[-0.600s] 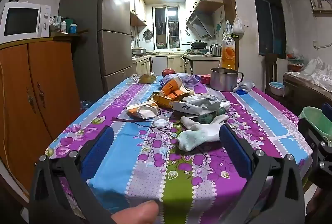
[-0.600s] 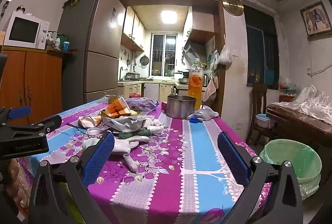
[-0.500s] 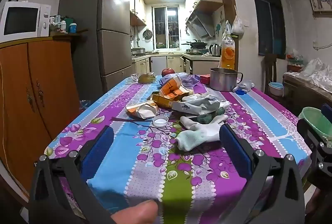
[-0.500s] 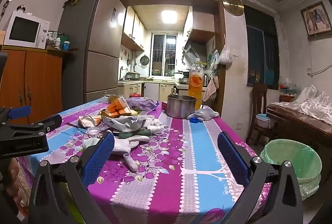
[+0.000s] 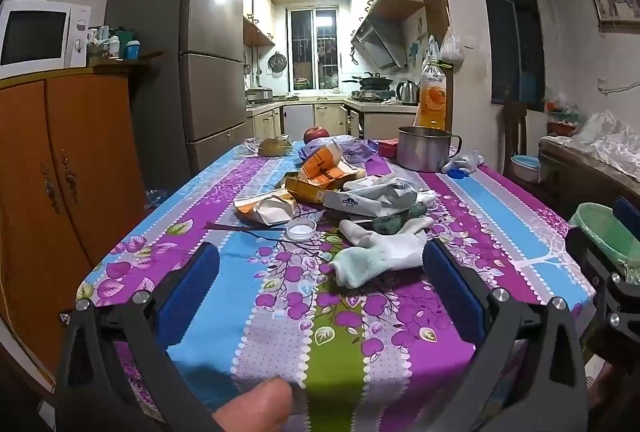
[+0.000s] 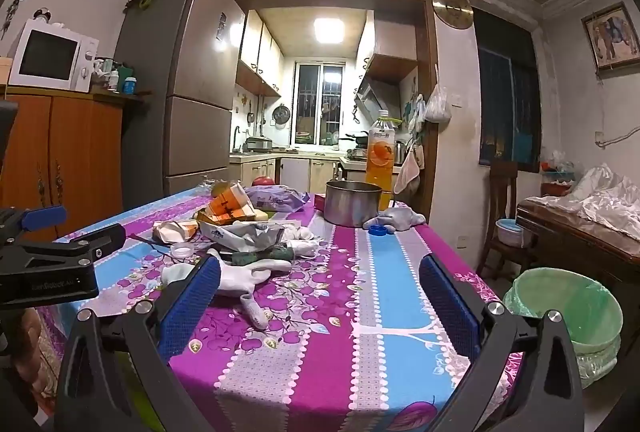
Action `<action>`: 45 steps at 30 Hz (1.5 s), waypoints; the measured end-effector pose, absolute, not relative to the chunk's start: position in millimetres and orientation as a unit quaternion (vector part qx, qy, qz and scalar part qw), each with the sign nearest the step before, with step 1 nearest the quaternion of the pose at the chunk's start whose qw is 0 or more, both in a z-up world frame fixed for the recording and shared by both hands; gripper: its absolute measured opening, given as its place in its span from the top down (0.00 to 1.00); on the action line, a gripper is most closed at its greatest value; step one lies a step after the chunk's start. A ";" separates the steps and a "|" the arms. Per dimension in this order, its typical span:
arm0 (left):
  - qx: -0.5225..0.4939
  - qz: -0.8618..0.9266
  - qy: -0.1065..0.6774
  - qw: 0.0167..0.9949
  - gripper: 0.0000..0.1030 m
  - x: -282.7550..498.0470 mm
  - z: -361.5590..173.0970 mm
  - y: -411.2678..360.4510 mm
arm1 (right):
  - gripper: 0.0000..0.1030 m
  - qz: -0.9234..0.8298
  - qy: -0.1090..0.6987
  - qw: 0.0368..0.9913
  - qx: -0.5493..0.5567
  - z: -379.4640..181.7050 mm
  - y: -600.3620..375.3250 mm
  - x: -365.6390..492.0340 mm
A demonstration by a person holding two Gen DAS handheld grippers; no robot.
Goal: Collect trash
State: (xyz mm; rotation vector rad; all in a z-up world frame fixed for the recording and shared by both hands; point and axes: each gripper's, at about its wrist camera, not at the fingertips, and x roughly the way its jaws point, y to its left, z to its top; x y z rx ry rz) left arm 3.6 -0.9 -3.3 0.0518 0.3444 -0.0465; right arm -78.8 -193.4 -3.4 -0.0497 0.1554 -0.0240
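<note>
A heap of trash lies mid-table: orange cartons, a crumpled white wrapper, a small white lid and a torn packet. White gloves lie nearest. My left gripper is open above the table's near edge, nothing between its blue pads. My right gripper is open too, over the table's near right part, holding nothing. A green-lined bin stands on the floor to the right.
A steel pot, an orange drink bottle, an apple, a blue cap and a grey glove sit at the far end. A wooden cabinet flanks the left; a chair stands right.
</note>
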 end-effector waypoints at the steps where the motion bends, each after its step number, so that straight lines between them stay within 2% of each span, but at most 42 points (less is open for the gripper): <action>1: 0.026 -0.023 0.170 0.985 0.05 3.7 -3.2 -1.2 | 0.04 -0.011 0.078 0.997 -0.025 -4.0 -192.7 -77.5; 45: 0.017 -0.026 0.164 0.986 0.05 3.2 -1.8 -2.2 | 0.04 -0.013 0.077 0.997 -0.022 -3.8 -193.2 -77.9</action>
